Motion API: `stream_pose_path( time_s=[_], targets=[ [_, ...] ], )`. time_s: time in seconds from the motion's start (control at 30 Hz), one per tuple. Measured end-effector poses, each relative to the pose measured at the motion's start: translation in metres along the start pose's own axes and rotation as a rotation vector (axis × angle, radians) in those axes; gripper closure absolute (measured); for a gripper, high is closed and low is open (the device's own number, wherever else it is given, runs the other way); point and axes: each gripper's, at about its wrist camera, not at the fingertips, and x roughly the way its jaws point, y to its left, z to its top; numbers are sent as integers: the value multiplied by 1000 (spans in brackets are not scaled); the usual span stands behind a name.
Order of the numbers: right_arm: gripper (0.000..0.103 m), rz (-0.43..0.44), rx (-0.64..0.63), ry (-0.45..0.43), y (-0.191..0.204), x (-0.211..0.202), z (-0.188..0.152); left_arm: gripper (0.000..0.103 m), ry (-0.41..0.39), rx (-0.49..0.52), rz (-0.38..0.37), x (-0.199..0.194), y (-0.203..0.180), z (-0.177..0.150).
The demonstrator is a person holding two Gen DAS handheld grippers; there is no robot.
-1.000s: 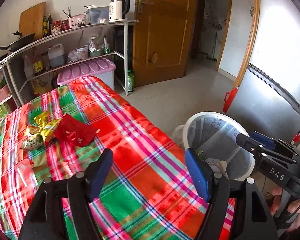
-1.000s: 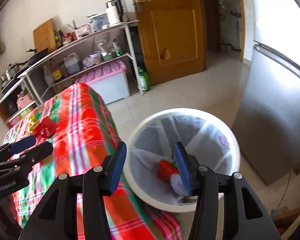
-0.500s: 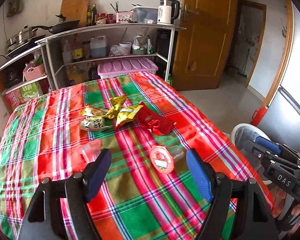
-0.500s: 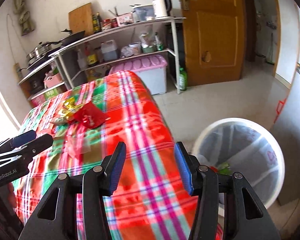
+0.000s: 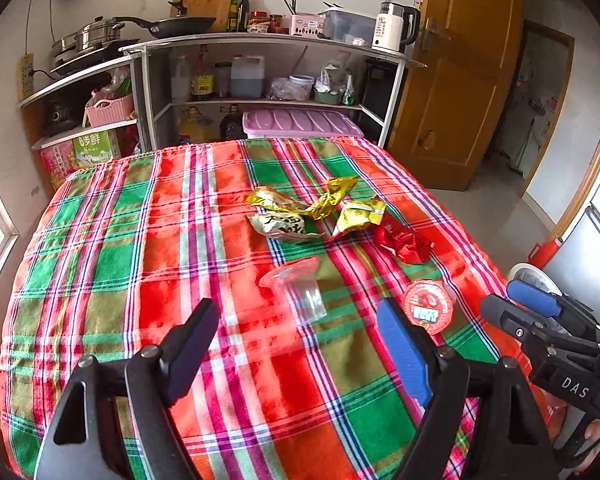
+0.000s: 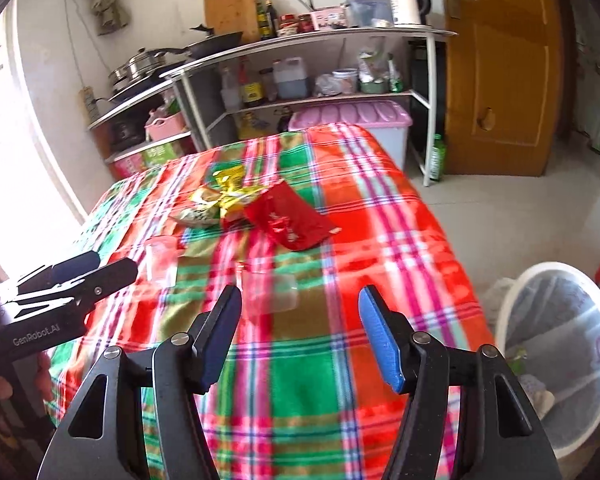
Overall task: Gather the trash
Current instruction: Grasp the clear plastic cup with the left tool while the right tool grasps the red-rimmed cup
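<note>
Both claws have swung away from the trash bin (image 6: 556, 360) toward the counter (image 5: 100, 280). The left claw (image 5: 300, 348), a second ago over the counter's edge beside the bin, now faces the clear plastic cup (image 5: 300, 292), with the red-lidded cup (image 5: 427, 306) just right of it. The right claw (image 6: 300, 332), earlier above the bin's opening, now hovers over the counter, the bin off to its right.

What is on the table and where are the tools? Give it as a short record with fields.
surface: table with plaid cloth
trash on it: gold wrappers, red packet, clear cup on its side, round red lid
bin: on floor right of table, lined, some trash inside
left tool: open, empty, above table
right tool: open, empty
</note>
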Motion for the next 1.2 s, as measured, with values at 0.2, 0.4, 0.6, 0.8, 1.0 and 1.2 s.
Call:
stream_pose_path(
  time_s=[0.2,0.4,0.6,0.8,1.0,1.2],
  targets=[
    [41,16,-54,54,21,27,5,17,20,-22,-19,11,15,1],
    [41,-9,-77,106,28,51,7,16,53,-35,-22,27,20,3],
    [41,-36,-85,127,27,65,11,17,79,-44,-26,45,20,8],
    [41,-64,-85,152,23,75,12,17,100,-42,-15,57,17,7],
    [41,-71,-102,170,24,81,11,18,110,-34,-3,65,16,7],
    [41,-76,-102,174,24,84,11,29,120,-27,2,69,14,6]
  ],
)
